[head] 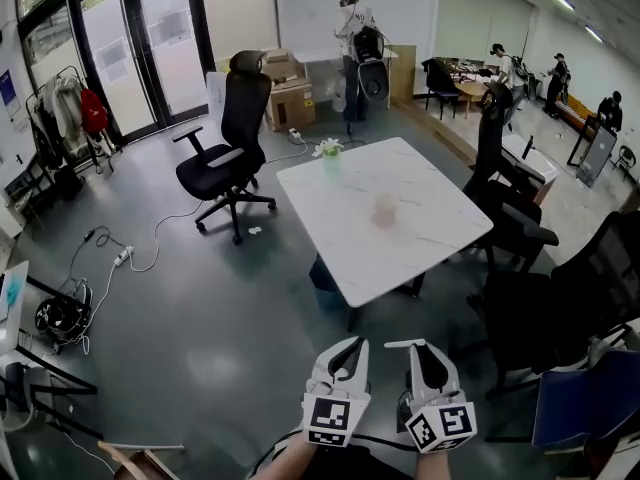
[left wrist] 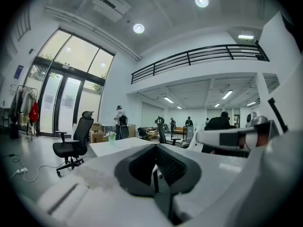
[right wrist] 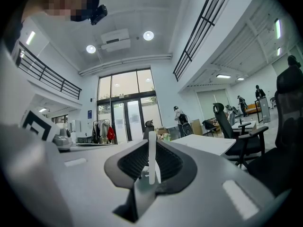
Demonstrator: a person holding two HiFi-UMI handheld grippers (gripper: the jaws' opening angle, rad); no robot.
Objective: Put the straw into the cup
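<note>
White bodies with black jaw linings are noted on the left gripper (head: 350, 348) and the right gripper (head: 415, 349), each with a cube (head: 330, 420) patterned in black-and-white squares. A white straw (right wrist: 151, 157) is seen between the right gripper's black pads. Ahead of both grippers a white, faintly grey-veined table (head: 420, 258) is recorded, bearing a pale pink cup (head: 385, 209) and a light green pot (head: 331, 160). A black chair (head: 232, 138) is seen farther left on a grey floor (head: 200, 308).

Head view high, steeply down on the distant white table (head: 350, 238); both gripper views low, level, toward it.
</note>
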